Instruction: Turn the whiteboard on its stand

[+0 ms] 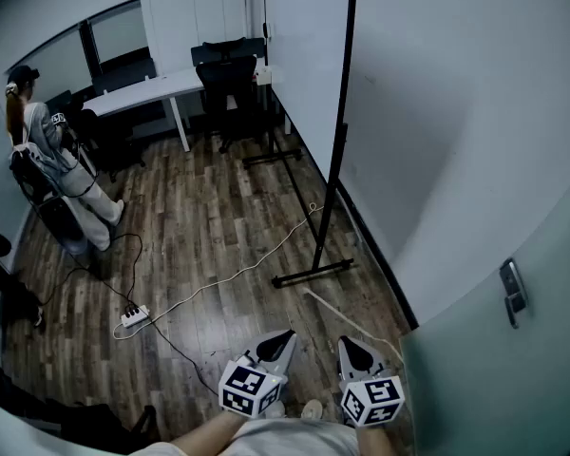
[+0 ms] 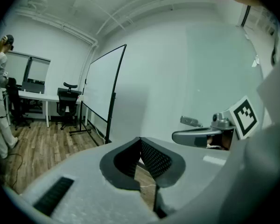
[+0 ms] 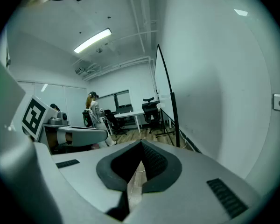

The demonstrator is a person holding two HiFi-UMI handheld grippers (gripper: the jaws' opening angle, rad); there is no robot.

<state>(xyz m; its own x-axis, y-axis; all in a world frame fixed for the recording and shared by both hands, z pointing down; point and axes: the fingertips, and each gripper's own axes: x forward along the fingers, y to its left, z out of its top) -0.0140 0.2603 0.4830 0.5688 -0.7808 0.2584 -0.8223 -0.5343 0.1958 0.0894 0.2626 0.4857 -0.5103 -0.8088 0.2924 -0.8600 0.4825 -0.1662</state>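
A tall whiteboard [image 1: 304,55] stands upright on a black stand [image 1: 334,174] close to the right wall, seen nearly edge-on; its near foot [image 1: 312,274] rests on the wood floor. It also shows in the left gripper view as the whiteboard [image 2: 101,85] and in the right gripper view as the whiteboard [image 3: 162,94]. Both grippers hang low by my body, well short of the board. The left gripper [image 1: 283,334] [image 2: 140,139] is shut and holds nothing. The right gripper [image 1: 346,342] [image 3: 141,143] is shut and holds nothing as well.
A person [image 1: 52,164] stands at the far left. A white desk [image 1: 142,91] and black office chairs [image 1: 230,79] are at the back. A power strip [image 1: 134,316] and cables [image 1: 237,272] lie on the floor. A door with a handle [image 1: 513,291] is at my right.
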